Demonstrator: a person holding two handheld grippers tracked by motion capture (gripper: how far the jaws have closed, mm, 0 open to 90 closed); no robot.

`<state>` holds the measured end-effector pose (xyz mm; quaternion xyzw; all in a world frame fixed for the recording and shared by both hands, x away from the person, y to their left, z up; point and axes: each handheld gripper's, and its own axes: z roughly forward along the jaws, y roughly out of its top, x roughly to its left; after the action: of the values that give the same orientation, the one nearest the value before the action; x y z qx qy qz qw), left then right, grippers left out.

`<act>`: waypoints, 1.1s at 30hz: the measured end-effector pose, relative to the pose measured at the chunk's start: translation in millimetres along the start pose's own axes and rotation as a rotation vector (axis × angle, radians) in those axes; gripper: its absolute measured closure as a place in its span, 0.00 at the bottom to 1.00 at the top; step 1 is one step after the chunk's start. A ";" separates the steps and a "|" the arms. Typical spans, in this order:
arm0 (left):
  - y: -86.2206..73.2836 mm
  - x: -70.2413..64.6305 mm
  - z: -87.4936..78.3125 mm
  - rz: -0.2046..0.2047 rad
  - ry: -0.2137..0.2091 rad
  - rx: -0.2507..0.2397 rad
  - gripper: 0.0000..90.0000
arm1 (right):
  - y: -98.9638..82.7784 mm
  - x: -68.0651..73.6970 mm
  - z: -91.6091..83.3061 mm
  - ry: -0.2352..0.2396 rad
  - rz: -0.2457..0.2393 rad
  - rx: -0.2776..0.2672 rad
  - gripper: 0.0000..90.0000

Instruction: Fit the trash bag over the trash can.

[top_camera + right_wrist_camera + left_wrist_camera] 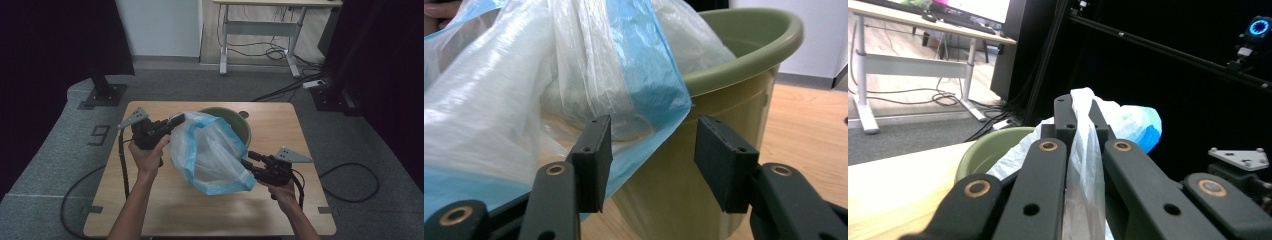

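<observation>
A clear plastic bag (210, 150) with a blue rim hangs half out of a green bin (240, 122) on the wooden table (175, 210). My left gripper (175, 121) is at the bag's upper left edge. In the left gripper view this gripper (1079, 107) is shut on a pinched strip of the bag (1133, 122), with the bin (988, 150) behind it. My right gripper (250, 161) is at the bag's lower right edge. In the right gripper view it (651, 150) stands open; the bag's blue edge (524, 90) drapes over its left jaw, in front of the bin (744, 50).
Beyond the table a desk with white legs (260, 30) stands over loose cables. A black stand base (105, 95) sits on the grey floor at the far left. A black cable loop (350, 182) lies on the floor to the right.
</observation>
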<state>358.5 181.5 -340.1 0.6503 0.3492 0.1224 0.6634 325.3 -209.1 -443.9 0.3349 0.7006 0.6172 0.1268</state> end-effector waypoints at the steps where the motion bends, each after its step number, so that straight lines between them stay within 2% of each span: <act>1: -0.5 0.5 -0.4 -0.005 -0.006 0.000 0.99 | -0.6 0.2 2.0 0.005 0.006 0.004 0.53; 4: -2.7 1.5 -0.4 -0.011 -0.014 0.003 0.99 | -2.6 0.8 7.3 0.021 0.015 0.007 0.60; 6: -4.4 2.0 0.4 -0.014 -0.019 0.008 0.99 | -3.3 2.0 9.3 0.032 0.011 0.006 0.70; 8: -5.4 2.1 1.2 -0.014 -0.021 0.012 0.99 | -3.4 2.8 9.5 0.039 -0.005 0.000 0.85; 11: -5.7 2.5 1.5 -0.015 -0.024 0.014 0.99 | -1.8 5.3 6.6 0.027 -0.040 -0.001 0.98; 16: -5.0 2.3 2.4 -0.012 -0.027 0.015 0.99 | 7.9 9.4 -3.4 -0.022 -0.096 -0.002 0.99; 20: -3.8 2.9 3.1 -0.016 -0.024 0.011 0.99 | 22.2 6.8 -11.9 -0.093 -0.135 -0.002 0.99; 23: -3.3 6.2 4.0 -0.021 -0.015 0.013 0.99 | 36.8 -0.5 -13.5 -0.167 -0.174 0.006 0.99; 28: -1.2 12.3 6.7 -0.031 -0.002 0.034 0.99 | 61.3 -21.8 -3.0 -0.234 -0.181 0.016 0.99; 33: -0.8 19.8 14.4 -0.041 0.016 0.062 0.99 | 78.3 -40.1 17.4 -0.283 -0.186 0.033 0.99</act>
<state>381.5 182.5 -348.1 0.6623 0.3712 0.1033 0.6426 389.9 -219.6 -382.6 0.3541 0.7138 0.5379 0.2753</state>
